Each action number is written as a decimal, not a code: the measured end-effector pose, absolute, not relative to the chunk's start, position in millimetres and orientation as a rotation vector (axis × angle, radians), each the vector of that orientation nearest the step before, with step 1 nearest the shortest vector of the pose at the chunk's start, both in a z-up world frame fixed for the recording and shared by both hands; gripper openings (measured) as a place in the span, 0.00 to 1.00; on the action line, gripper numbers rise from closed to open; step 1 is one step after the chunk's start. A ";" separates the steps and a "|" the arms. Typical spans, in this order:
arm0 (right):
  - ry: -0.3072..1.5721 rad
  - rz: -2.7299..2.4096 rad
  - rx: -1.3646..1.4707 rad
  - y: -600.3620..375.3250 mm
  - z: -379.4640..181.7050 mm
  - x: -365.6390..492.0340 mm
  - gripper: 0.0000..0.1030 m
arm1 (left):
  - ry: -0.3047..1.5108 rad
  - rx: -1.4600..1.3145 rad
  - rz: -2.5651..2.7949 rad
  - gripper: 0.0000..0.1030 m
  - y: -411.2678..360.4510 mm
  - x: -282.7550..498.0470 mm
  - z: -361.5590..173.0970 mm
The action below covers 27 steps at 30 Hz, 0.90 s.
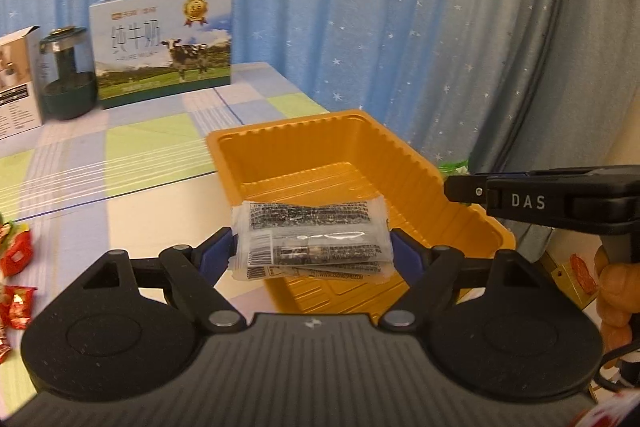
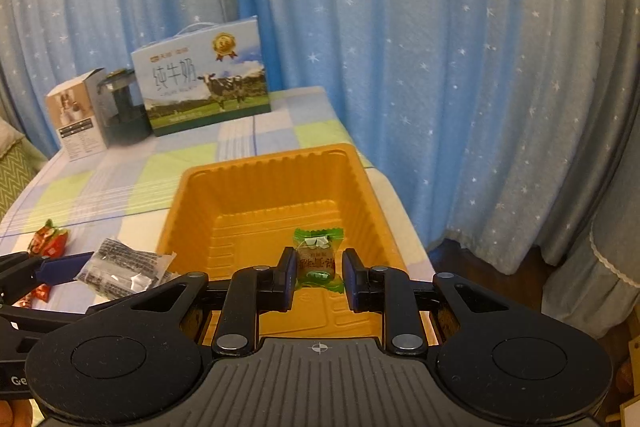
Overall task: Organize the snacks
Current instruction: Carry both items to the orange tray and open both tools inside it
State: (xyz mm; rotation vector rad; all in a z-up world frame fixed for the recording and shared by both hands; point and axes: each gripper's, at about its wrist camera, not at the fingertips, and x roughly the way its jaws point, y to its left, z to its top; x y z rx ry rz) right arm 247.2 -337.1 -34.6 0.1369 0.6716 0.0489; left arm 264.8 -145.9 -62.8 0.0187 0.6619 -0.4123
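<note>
Left claw [image 1: 312, 247]: closed on a clear packet [image 1: 312, 239], held above the orange tray's [image 1: 416, 155] near end for dropping in. Right claw [image 2: 319, 275]: jaws slightly apart around a green candy [image 2: 319, 259], whether gripped I cannot tell. Red candies [image 1: 16, 255] wait left on the surface [image 1: 152, 147].

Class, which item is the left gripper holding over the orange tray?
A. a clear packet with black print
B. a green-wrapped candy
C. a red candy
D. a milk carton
A: the left gripper is clamped on the clear packet above the orange tray.
</note>
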 end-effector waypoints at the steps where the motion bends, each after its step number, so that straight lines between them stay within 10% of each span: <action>1: 0.673 0.048 0.139 -338.2 -35.5 247.9 0.24 | 0.669 0.019 -0.423 0.80 -148.5 266.6 -64.9; 21: 0.677 0.107 0.204 -332.5 -39.9 252.8 0.25 | 0.661 0.006 -0.349 0.84 -113.0 250.9 -54.9; 23: 0.671 0.117 0.223 -333.1 -38.8 253.6 0.32 | 0.663 0.007 -0.335 0.84 -108.8 249.0 -54.9; 25: 0.655 0.102 0.239 -335.5 -35.7 252.0 0.59 | 0.667 0.002 -0.322 0.84 -104.3 246.2 -54.9; 27: 0.644 0.093 0.253 -338.8 -31.8 248.3 0.59 | 0.669 -0.009 -0.306 0.84 -98.2 242.4 -54.0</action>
